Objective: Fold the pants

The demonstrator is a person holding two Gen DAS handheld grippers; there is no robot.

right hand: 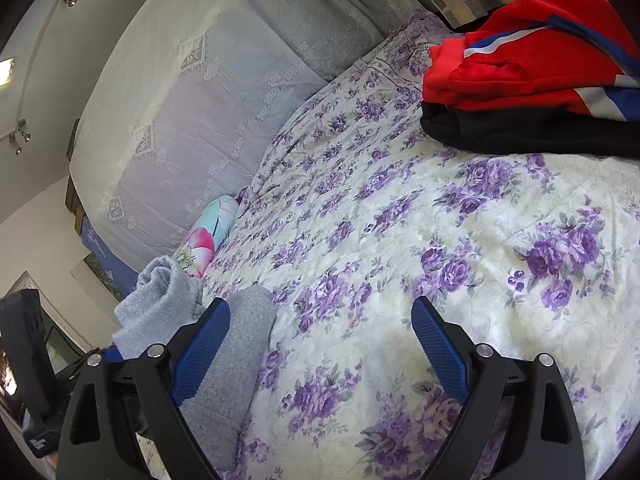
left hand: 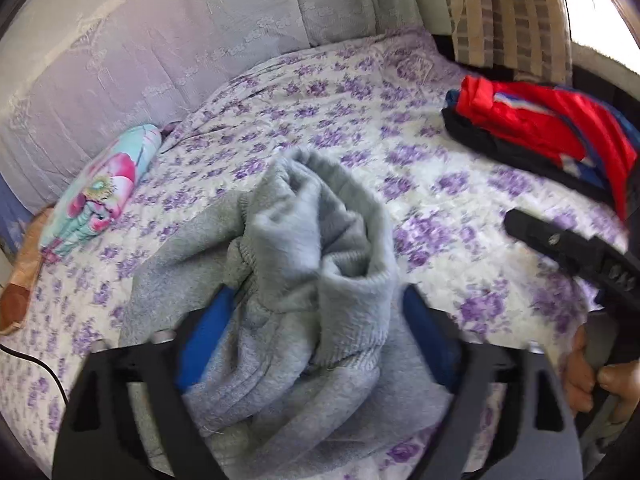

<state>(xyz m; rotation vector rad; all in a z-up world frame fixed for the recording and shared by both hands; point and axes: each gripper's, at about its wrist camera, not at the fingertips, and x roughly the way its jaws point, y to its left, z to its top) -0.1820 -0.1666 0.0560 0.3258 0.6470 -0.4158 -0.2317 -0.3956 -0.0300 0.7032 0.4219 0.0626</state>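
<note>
Grey fleece pants (left hand: 304, 264) lie bunched on the purple-flowered bedspread (left hand: 360, 112). In the left wrist view my left gripper (left hand: 316, 300) has its blue-padded fingers (left hand: 208, 332) spread wide around a thick bundle of the pants, which fills the gap between them. My right gripper (right hand: 320, 320) is open and empty above the bedspread (right hand: 440, 220); a grey pant leg (right hand: 236, 344) lies just beside its left finger. The right gripper's black finger also shows in the left wrist view (left hand: 560, 244), at the right.
A folded pile of red, blue and black clothes (left hand: 540, 128) sits at the bed's far right, also in the right wrist view (right hand: 532, 76). A rolled floral cloth (left hand: 100, 188) lies at the left by the lace-covered headboard (left hand: 120, 60). A black cable (left hand: 36, 364) crosses the left edge.
</note>
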